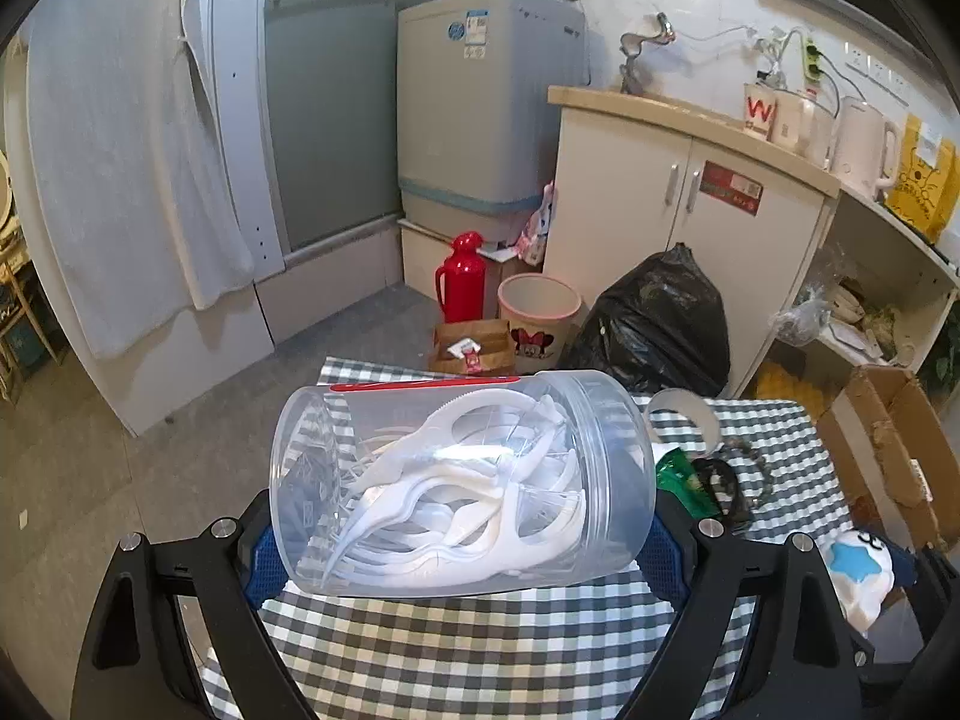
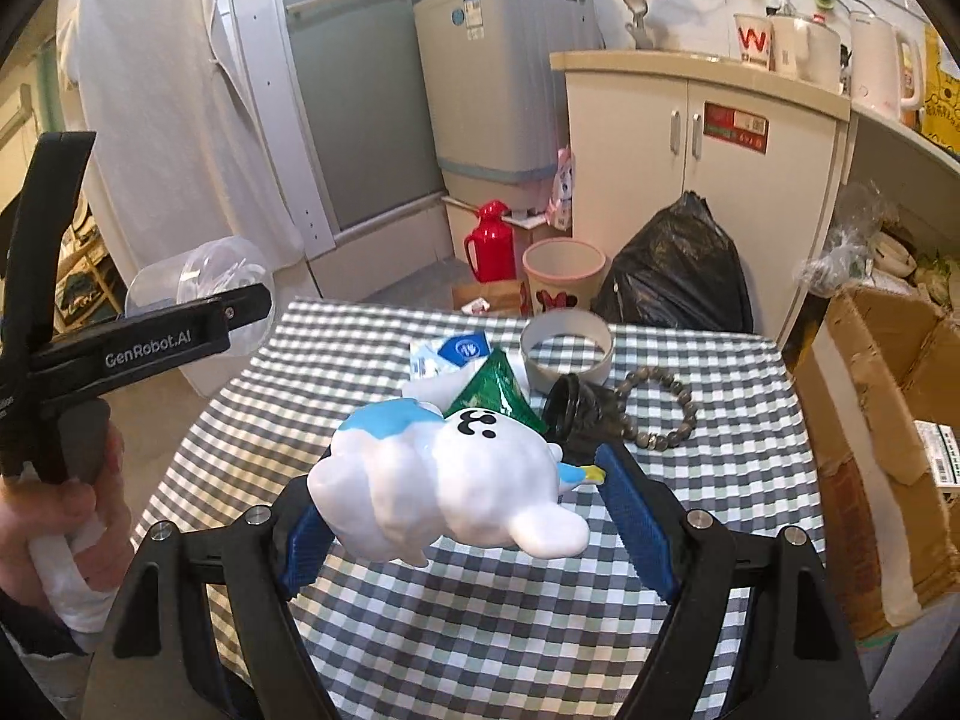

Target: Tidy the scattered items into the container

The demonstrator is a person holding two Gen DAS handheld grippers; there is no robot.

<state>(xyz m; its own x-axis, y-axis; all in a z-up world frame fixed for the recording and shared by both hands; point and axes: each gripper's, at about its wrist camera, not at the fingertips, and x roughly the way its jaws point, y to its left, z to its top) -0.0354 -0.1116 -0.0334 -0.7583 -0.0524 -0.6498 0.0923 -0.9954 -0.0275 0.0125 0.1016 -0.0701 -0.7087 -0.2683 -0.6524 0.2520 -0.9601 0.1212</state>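
Note:
A clear plastic jar lies on its side, full of white floss picks, with a red strip along its top. My left gripper is shut on it, blue pads pressing both ends. The jar also shows at the left of the right wrist view, off the table's edge. My right gripper is shut on a white and blue toy figure, held just above the checked tablecloth. The same toy appears at the lower right of the left wrist view.
Behind the toy lie a green packet, a white and blue sachet, a grey tape ring, a black cup-like piece and a bead bracelet. An open cardboard box stands right of the table. A hand holds the left gripper's handle.

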